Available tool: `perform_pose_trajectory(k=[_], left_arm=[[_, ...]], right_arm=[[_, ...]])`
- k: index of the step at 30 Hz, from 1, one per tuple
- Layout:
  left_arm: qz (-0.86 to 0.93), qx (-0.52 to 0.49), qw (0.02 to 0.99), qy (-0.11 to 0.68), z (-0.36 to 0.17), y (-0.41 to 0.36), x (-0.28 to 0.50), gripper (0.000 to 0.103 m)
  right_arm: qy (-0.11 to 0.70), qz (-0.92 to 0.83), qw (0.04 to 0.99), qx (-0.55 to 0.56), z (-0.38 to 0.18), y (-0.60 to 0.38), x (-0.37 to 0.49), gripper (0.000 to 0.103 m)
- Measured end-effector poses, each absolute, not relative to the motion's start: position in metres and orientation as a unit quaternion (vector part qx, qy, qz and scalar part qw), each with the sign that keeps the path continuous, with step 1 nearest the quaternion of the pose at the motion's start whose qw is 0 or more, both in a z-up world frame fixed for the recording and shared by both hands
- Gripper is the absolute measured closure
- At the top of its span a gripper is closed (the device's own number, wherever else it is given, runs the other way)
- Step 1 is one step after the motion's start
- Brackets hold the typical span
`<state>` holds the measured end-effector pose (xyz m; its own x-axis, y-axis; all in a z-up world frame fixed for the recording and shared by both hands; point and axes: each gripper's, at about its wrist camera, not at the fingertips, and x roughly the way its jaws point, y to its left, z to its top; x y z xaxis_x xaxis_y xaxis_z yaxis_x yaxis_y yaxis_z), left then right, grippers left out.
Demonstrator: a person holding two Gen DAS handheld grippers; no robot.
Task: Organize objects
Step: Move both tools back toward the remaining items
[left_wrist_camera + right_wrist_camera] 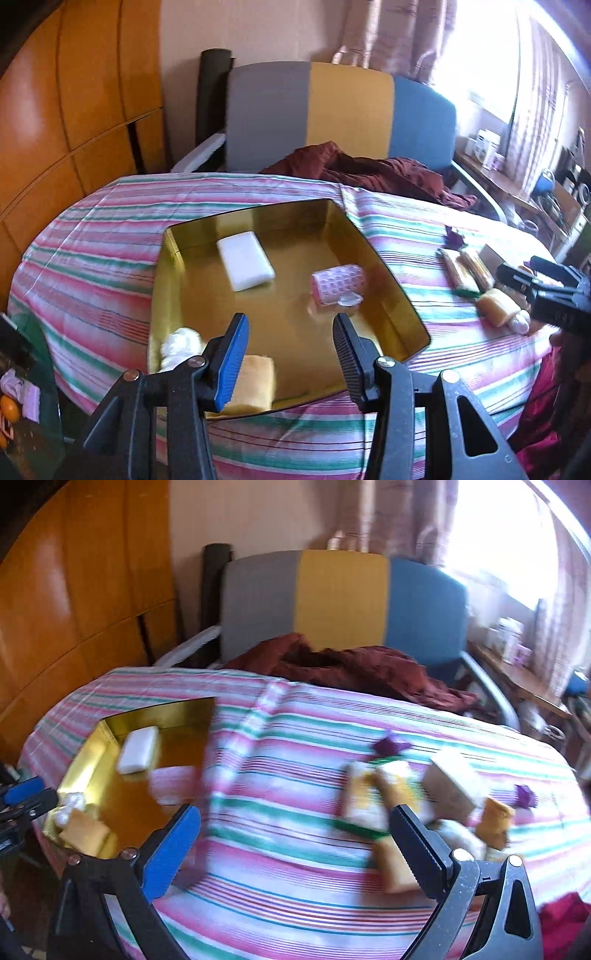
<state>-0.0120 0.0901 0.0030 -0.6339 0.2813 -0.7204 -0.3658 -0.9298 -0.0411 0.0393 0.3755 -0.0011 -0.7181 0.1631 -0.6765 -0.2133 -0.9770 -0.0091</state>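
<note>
Striped bedspread (110, 229): gold tray (388, 295) under left gripper (291, 354), spread, empty; right gripper (295, 845) spread near sponges (391, 864).

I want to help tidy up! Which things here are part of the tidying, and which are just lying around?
For tidying:
gold tray
white sponge
pink hair roller
yellow sponge
packets on the striped cloth

Just lying about:
maroon cloth
chair
curtains

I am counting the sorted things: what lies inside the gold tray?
Inside the gold tray lie a white block, a pink bubbled roll, a white fluffy ball and a yellow sponge. The left gripper covers part of the near edge.
</note>
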Motion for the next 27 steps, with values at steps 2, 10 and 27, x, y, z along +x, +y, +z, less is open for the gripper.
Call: perform_pose_trajectory(k=[2,10,27], left_arm=[[0.899,-0.389,0.193,0.058,0.004,0.1,-0.011,0.055],[0.884,-0.386,0.253,0.08,0.006,0.145,-0.006,0.055],[0.758,-0.48,0.435,0.076,-0.033,0.29,0.007,0.055]], right_arm=[[0.036,0.923,0.127,-0.362,0.0,0.394,0.048,0.0],[0.086,0.901,0.264,-0.334,0.01,0.5,0.095,0.0],[0.289,0.844,0.353,-0.282,-0.022,0.611,0.152,0.0]])
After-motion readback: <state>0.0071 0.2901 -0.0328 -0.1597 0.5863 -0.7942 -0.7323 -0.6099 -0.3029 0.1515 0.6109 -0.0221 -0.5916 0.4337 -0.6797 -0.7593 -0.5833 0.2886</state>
